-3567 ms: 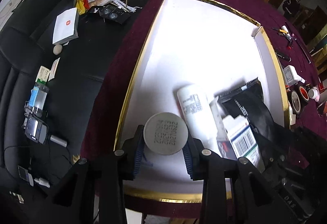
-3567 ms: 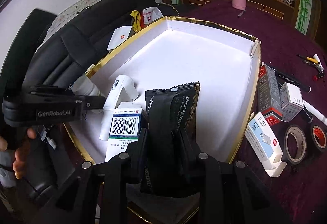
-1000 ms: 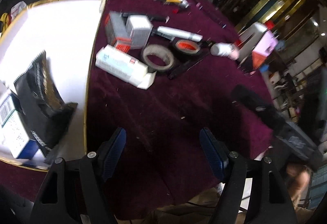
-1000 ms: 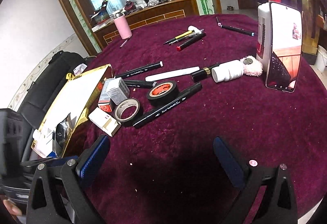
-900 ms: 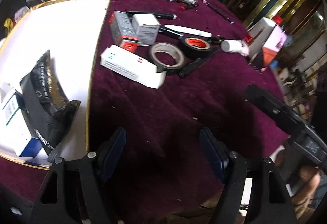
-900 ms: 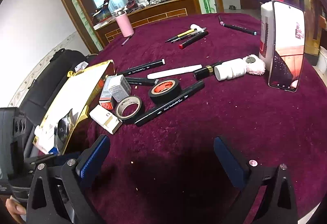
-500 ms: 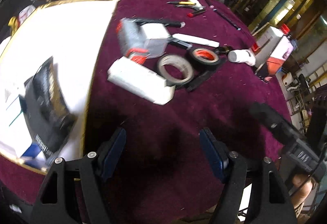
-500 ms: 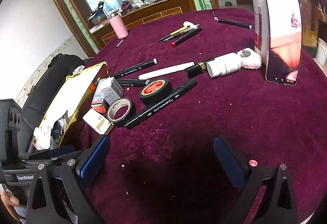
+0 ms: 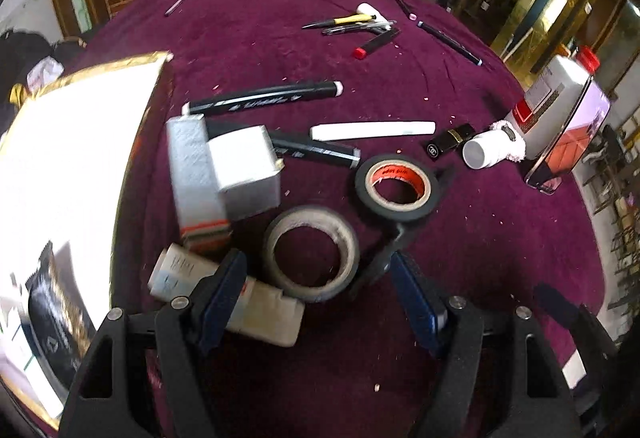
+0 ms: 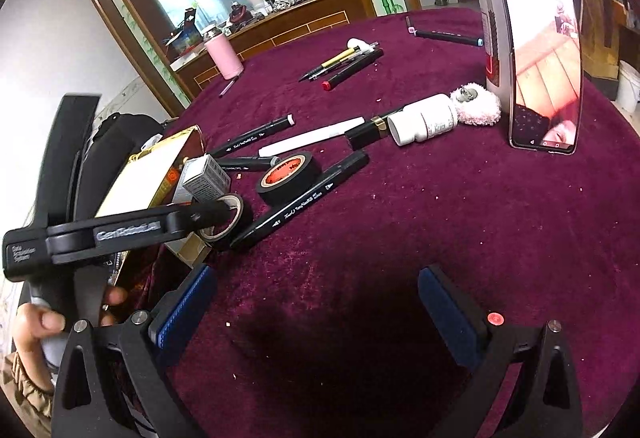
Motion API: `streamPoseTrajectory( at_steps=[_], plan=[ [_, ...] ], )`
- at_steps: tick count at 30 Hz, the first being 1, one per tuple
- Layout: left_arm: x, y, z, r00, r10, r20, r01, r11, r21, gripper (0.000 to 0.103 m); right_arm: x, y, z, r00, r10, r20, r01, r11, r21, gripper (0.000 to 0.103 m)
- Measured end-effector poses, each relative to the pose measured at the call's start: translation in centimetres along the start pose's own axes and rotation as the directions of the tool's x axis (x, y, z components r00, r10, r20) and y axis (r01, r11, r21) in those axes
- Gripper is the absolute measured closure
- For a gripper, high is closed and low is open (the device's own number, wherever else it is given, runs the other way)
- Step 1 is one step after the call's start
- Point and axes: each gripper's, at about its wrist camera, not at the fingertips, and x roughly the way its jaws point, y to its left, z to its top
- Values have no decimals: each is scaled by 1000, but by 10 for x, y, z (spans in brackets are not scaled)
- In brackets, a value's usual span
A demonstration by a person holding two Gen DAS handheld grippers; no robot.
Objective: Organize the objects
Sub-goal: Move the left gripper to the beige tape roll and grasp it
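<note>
My left gripper (image 9: 320,294) is open, low over the purple cloth, with its fingertips on either side of the near edge of a beige tape roll (image 9: 312,254). They do not touch the roll. A long white box (image 9: 256,310) lies partly under the left finger. Just beyond are a black tape roll with a red core (image 9: 396,186), two grey boxes (image 9: 240,166) and several black markers (image 9: 264,98). The gold-rimmed white tray (image 9: 80,142) at the left holds a black pouch (image 9: 56,318). My right gripper (image 10: 320,302) is open over bare cloth. In the right wrist view the left gripper's finger (image 10: 200,216) reaches over the beige roll (image 10: 236,212).
A phone (image 10: 544,78) leans upright on a white bottle (image 10: 490,18) at the right. Beside it lie a white pill bottle (image 10: 424,122), a fluffy puff (image 10: 476,106) and a white stick (image 10: 312,136). Pens (image 10: 344,64) and a pink flask (image 10: 224,54) are farther back. A person's hand (image 10: 40,318) holds the left handle.
My left gripper has moved toward the tape rolls and boxes, and the beige roll now sits between its fingertips. The right gripper has barely shifted. Both stay open.
</note>
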Motion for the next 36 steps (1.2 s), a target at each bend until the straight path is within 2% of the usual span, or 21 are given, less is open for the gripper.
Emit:
streamPoseTrajectory(
  at_steps=[3,5,7,10,14,15,16,22,25,31,36],
  plan=[
    [15,-6,6,999,49,-23,-49,999,22,30,3,0,0,1000,9,-8,-9,1000,4,0],
    [26,-3,7,997,48,-55,-48,999,2,29,5,-1,0,1000,11,-11,-11,1000,4,0],
    [29,3,8,998,29,-51,-31,999,-32,29,7,-2,0,1000,12,-14,-12,1000,6,0],
    [35,5,9,997,44,-58,-46,998,-37,29,9,-4,1,1000,11,-18,-11,1000,14,0],
    [34,-2,3,996,79,-35,-79,997,1,36,10,-6,2,1000,8,-17,-8,1000,25,0],
    [33,-2,2,996,80,-32,-80,997,3,41,11,-6,2,1000,7,-17,-6,1000,26,0],
    [31,-2,0,997,74,-26,-74,997,4,44,11,-7,2,1000,6,-17,-6,1000,26,0],
    [23,1,-6,1000,-3,10,3,1000,-16,44,6,-6,4,1000,-4,-1,4,1000,25,0],
    [17,-2,-10,1000,-28,1,28,1000,-13,44,3,-9,5,1000,-11,8,11,1000,26,0],
    [-17,3,-51,996,-80,-29,80,997,6,44,4,-5,11,1000,-11,5,11,1000,-2,0],
    [-29,19,-85,996,-58,-65,58,998,-4,44,21,26,15,992,93,-86,-104,985,-136,0]
  ],
)
